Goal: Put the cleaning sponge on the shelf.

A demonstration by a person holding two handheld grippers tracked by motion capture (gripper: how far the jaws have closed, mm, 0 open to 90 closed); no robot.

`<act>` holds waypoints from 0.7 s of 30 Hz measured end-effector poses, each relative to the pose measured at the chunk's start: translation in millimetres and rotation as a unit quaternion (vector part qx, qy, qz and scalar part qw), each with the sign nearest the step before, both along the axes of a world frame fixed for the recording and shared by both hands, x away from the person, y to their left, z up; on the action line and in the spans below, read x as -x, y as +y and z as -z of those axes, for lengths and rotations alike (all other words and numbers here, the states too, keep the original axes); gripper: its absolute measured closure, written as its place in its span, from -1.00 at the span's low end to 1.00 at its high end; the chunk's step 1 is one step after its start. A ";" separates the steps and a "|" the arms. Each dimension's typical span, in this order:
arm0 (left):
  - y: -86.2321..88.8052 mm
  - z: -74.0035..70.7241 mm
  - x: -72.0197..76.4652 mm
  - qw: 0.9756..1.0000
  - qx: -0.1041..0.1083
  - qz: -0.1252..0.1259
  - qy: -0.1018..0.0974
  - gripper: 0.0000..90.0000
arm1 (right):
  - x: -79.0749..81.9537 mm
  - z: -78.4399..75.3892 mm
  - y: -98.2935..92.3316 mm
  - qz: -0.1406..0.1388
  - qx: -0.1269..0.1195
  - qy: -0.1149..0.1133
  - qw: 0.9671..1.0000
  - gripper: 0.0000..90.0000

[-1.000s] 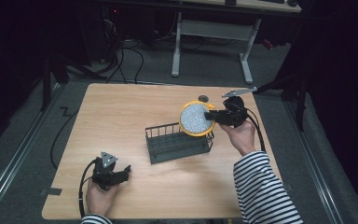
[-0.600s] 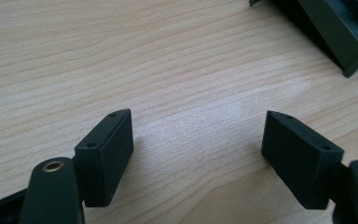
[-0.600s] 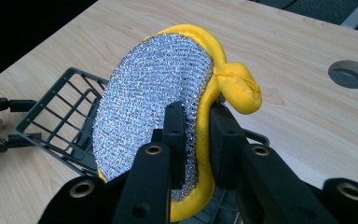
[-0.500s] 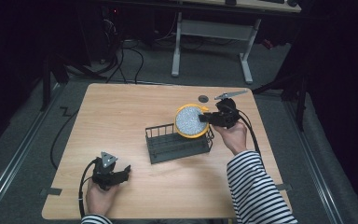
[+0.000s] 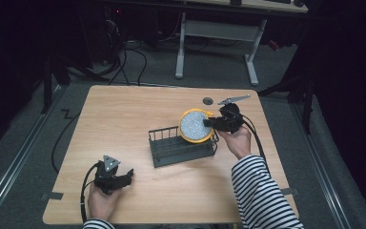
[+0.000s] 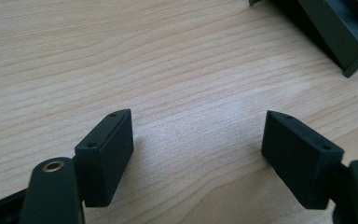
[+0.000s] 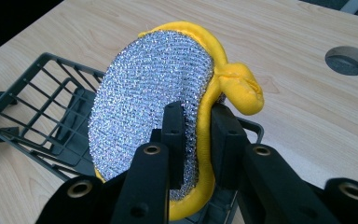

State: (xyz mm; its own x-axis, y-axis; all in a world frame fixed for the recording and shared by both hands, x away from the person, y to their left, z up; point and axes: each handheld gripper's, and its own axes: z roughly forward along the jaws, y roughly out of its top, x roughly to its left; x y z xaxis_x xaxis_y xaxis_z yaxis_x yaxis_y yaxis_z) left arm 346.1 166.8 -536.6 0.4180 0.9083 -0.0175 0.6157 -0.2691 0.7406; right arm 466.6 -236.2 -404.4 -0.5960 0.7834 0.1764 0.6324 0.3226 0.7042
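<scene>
Your left hand-held gripper (image 5: 124, 175) rests near the front left of the wooden worktop (image 5: 124, 119) with its jaws spread wide, while your right hand-held gripper (image 7: 196, 122) pinches a round yellow-rimmed silver scouring pad (image 5: 195, 125), held on edge over the right end of the dark wire rack (image 5: 171, 149).

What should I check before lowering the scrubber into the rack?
1. Grip: right gripper pinches the yellow-rimmed scrubber at its edge: ok.
2. Position: scrubber sits above the right end of the dark wire rack: ok.
3. Rack interior free beneath the scrubber: cannot tell.
4. Left gripper open, low over bare table, apart from the rack: ok.
5. Rack held steady: not ok, nothing braces it.
</scene>
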 end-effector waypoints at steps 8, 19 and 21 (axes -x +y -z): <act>0.0 0.0 0.0 1.000 0.000 0.000 0.000 -0.43 | -0.4 10.0 -0.5 -0.001 0.011 0.013 1.000 0.71; 0.0 -0.1 0.1 1.000 0.000 0.000 0.000 -0.43 | 0.1 16.9 0.0 -0.002 0.026 0.019 0.999 0.71; 0.0 -0.1 0.0 1.000 -0.001 0.000 0.000 -0.43 | 0.5 18.8 0.5 -0.002 0.032 0.022 0.999 0.71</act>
State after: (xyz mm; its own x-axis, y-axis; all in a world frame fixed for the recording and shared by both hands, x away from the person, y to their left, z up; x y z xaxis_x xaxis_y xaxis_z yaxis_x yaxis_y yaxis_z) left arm 346.1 166.8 -536.5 0.4182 0.9082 -0.0168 0.6163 -0.2701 0.7397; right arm 466.2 -235.7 -423.3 -0.5916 0.7918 0.1518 0.6608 0.3683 0.6540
